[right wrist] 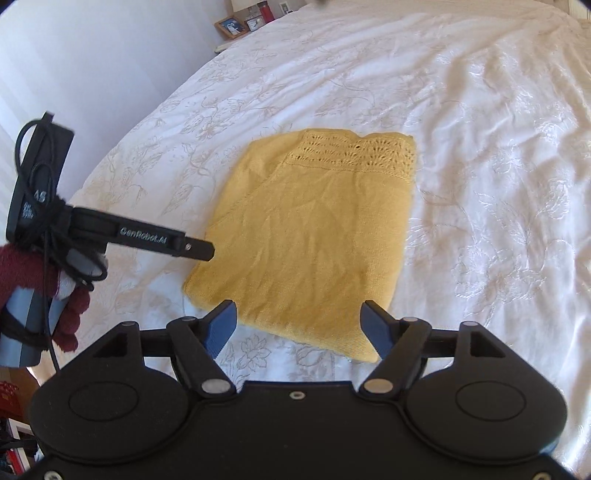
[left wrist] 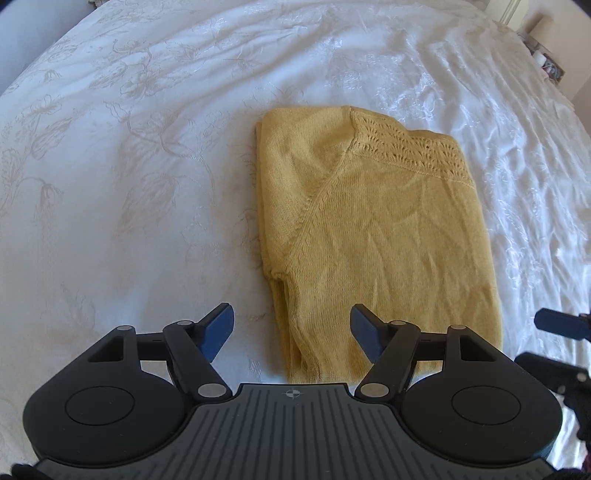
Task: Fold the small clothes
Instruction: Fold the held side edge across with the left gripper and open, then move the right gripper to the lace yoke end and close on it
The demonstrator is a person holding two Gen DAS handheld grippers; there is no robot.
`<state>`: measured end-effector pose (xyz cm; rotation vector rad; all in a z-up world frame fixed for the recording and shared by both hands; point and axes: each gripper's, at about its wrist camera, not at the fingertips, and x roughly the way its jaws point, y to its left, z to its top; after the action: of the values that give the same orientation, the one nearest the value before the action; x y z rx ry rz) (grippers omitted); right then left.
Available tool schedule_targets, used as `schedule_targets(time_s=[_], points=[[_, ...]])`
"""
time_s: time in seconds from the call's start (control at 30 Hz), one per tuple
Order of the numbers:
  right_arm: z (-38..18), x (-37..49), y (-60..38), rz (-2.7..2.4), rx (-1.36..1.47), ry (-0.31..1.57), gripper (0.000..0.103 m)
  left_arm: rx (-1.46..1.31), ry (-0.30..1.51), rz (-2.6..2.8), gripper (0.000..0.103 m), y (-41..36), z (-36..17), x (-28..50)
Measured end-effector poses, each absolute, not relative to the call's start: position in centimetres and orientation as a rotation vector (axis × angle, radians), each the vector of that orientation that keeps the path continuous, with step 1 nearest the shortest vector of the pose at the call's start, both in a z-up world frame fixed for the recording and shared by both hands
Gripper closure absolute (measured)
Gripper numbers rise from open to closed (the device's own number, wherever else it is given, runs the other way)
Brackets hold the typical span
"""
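Observation:
A yellow knit sweater lies folded into a flat rectangle on the white bedspread, its lace-pattern band at the far end. It also shows in the right wrist view. My left gripper is open and empty, hovering over the sweater's near left corner. My right gripper is open and empty, above the sweater's near edge. The left gripper shows from the side at the left of the right wrist view. The right gripper's fingers show at the right edge of the left wrist view.
The bedspread has an embroidered flower pattern and wrinkles on the right. A nightstand with framed photos and a red bottle stands beyond the bed's far corner. A white wall runs along the left.

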<state>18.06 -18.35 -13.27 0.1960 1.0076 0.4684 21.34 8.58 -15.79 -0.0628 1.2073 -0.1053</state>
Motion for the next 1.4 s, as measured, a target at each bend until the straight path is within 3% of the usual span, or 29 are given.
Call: schedule_targets(time_s=[0.1, 0.5, 0.8, 0.9, 1.13, 1.23, 1.33, 1.37, 1.4], points=[[-13.8, 20.4, -20.1, 0.448, 0.259, 1.016, 0.018, -0.089, 1.236, -0.117, 0.034, 8.5, -16.8, 21.3], [-19.3, 30.8, -22.6, 0.467, 0.441, 1.109, 0.018, -0.158, 1.292, -0.198, 0.033, 8.5, -20.5, 23.4], [-22.6, 34.4, -21.0, 0.589, 0.503, 1.168, 0.014, -0.219, 1.282, -0.288, 0.004, 7.6, -22.3, 25.5], [-22.9, 35.3, -20.5, 0.623, 0.545, 1.162, 0.007, -0.240, 1.257, -0.305, 0.001, 7.4, -22.4, 26.0], [-23.2, 36.0, -20.4, 0.643, 0.626, 1.134, 0.004, -0.267, 1.201, -0.310, 0.001, 6.9, -22.2, 26.7], [-23.0, 35.1, -21.4, 0.661, 0.644, 1.129, 0.005, -0.328, 1.193, -0.336, 0.009, 7.7, -21.8, 25.8], [-23.0, 34.2, -22.2, 0.644, 0.655, 1.134, 0.019, -0.372, 1.206, -0.354, 0.025, 8.3, -21.9, 24.9], [-23.0, 34.0, -22.4, 0.626, 0.642, 1.135, 0.032, -0.370, 1.205, -0.355, 0.037, 8.3, -21.9, 24.7], [-22.9, 33.9, -22.4, 0.596, 0.617, 1.137, 0.049, -0.357, 1.205, -0.350, 0.060, 8.0, -22.0, 24.8]])
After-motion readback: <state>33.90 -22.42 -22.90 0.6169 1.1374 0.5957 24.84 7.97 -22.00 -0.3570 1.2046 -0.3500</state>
